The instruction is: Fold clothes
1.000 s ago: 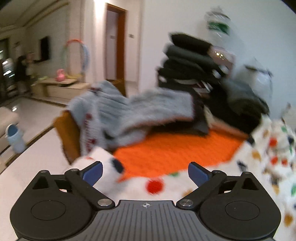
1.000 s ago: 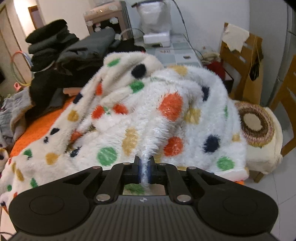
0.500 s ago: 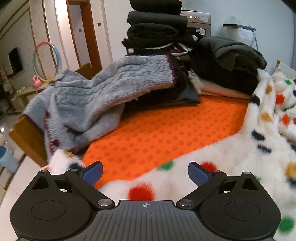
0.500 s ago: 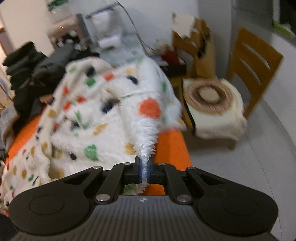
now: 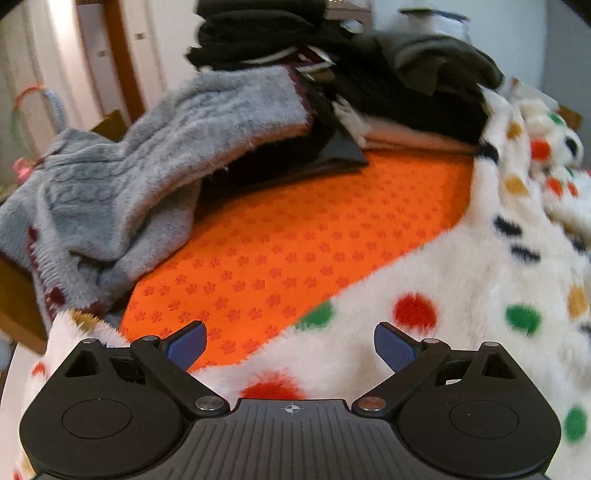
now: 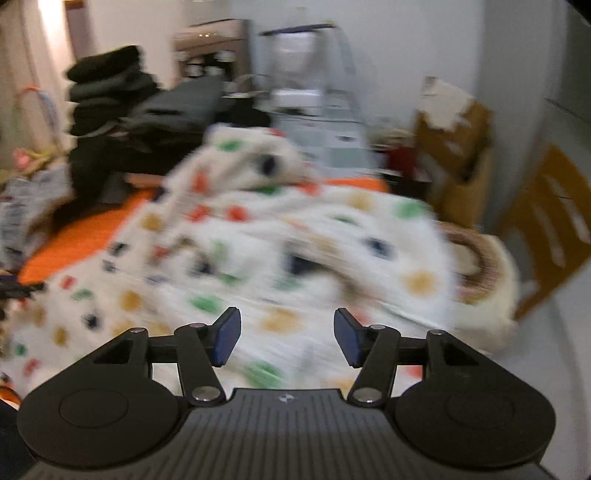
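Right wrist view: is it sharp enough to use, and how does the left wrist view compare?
Right wrist view: heavy motion smear over the spotted fleece and the room; only the right gripper, jaws apart, is crisp. Left wrist view: orange mat sharp, far clothes pile softly blurred, edges bowed by the fisheye.

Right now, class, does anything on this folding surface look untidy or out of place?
Yes. The spotted fleece lies crumpled, not flat, on the orange mat. The grey sweater slumps unfolded off the dark stack towards the mat's edge. The right-wrist view is too blurred to add more.
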